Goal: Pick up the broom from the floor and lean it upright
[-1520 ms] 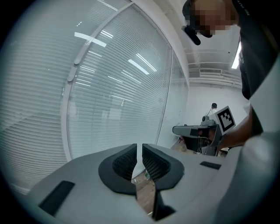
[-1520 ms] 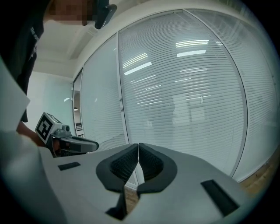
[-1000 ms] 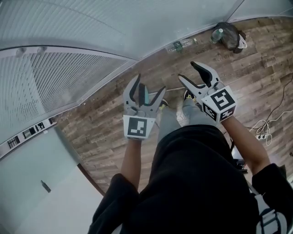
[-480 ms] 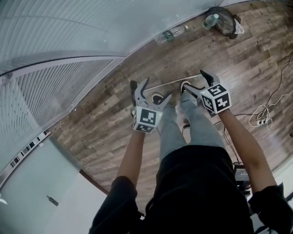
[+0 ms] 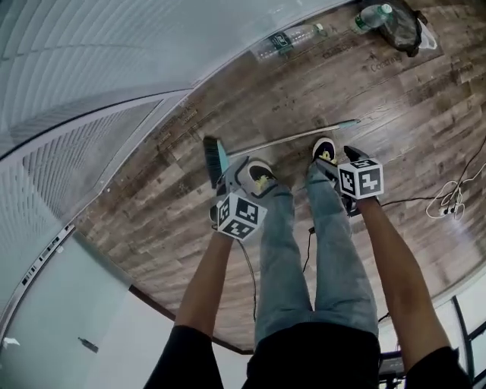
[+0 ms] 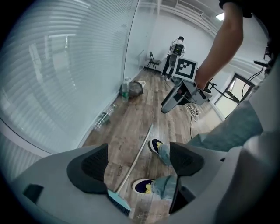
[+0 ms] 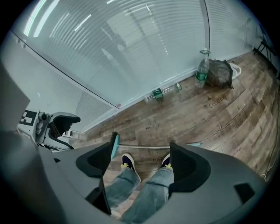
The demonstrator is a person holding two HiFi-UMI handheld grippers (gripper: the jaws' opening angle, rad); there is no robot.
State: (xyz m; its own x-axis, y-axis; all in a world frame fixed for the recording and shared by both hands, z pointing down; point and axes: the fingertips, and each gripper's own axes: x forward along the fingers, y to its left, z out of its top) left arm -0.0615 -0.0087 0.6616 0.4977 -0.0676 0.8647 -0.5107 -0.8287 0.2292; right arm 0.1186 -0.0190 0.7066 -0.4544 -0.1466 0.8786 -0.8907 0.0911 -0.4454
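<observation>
The broom lies flat on the wood floor just ahead of my shoes, its teal head at the left and its thin handle running right. In the left gripper view the handle runs away between the jaws, with the head near the bottom. My left gripper hangs open above the floor beside the head, with nothing between its jaws. My right gripper is open and empty over my right shoe, short of the handle. In the right gripper view the broom head and handle show beyond the jaws.
A glass wall with blinds runs along the far side. At its foot lie a plastic bottle, a green-capped bottle and a dark bag. Cables trail on the floor at the right. A person stands far off.
Both grippers have dropped from chest height toward the floor and now tip downward, their jaws wider. The head view has tilted down, bringing the whole broom into sight.
</observation>
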